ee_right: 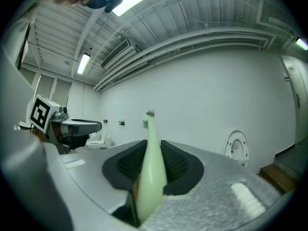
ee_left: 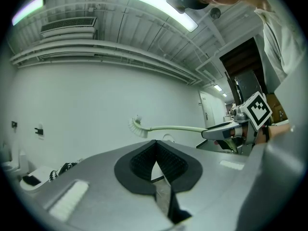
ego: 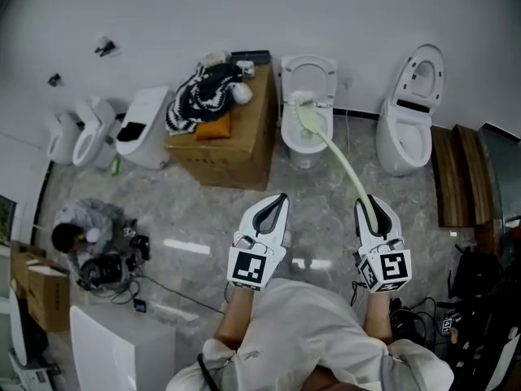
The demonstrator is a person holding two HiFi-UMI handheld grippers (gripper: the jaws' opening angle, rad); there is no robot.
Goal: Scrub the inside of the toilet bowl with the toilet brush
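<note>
Here there is one toilet brush (ego: 330, 145), two grippers, and two toilets to the right of a single cardboard box (ego: 236, 149) along the floor's far edge. The right gripper (ego: 366, 204) is clamped on the brush's pale green handle, which runs between its fingers (ee_right: 180, 165). The bristle head sits at the back rim of the toilet bowl (ego: 286, 133) next to the box. The left gripper (ego: 278, 202) holds nothing, its fingers pressed together.
</note>
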